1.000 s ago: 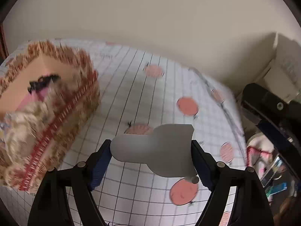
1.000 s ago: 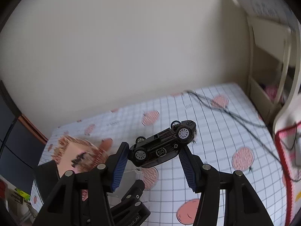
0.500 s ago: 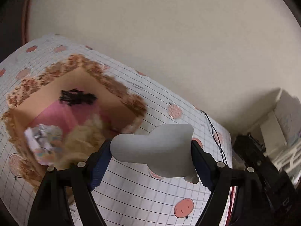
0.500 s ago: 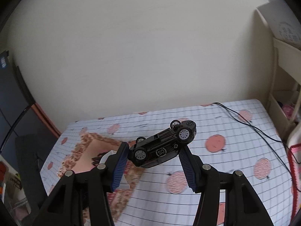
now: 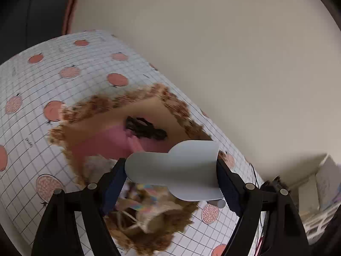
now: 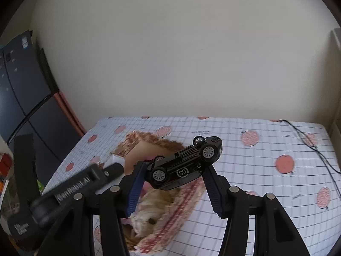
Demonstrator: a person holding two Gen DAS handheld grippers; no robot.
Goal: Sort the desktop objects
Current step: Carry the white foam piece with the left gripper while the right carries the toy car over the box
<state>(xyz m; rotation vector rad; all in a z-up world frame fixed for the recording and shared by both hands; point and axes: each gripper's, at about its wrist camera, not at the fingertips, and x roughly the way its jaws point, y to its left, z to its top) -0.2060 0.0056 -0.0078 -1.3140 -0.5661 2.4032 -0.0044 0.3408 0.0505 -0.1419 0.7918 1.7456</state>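
My left gripper [image 5: 170, 171] is shut on a pale grey, flat, bottle-shaped piece [image 5: 179, 168], held across its jaws above a fabric basket [image 5: 100, 104] with brown patterned trim. Inside the basket lie a black clip [image 5: 147, 128], something pink [image 5: 102, 145] and a straw-coloured bundle [image 5: 147, 219]. My right gripper [image 6: 174, 170] is shut on a black toy car [image 6: 185, 162], which is upside down with its wheels up, hanging over the same basket [image 6: 153, 141]. One finger [image 6: 110, 169] of the left gripper shows at the left of the right wrist view.
A white grid tablecloth with pink round prints [image 6: 255, 170] covers the table, which ends at a cream wall. A thin black cable [image 6: 309, 143] runs along the right. A dark cabinet [image 6: 21, 85] stands at the left, and pale shelving [image 5: 319, 183] at the right.
Both grippers have swung left across the table and now hang over the basket, which was off to the left before. The left view has rolled. Both grips are unchanged.
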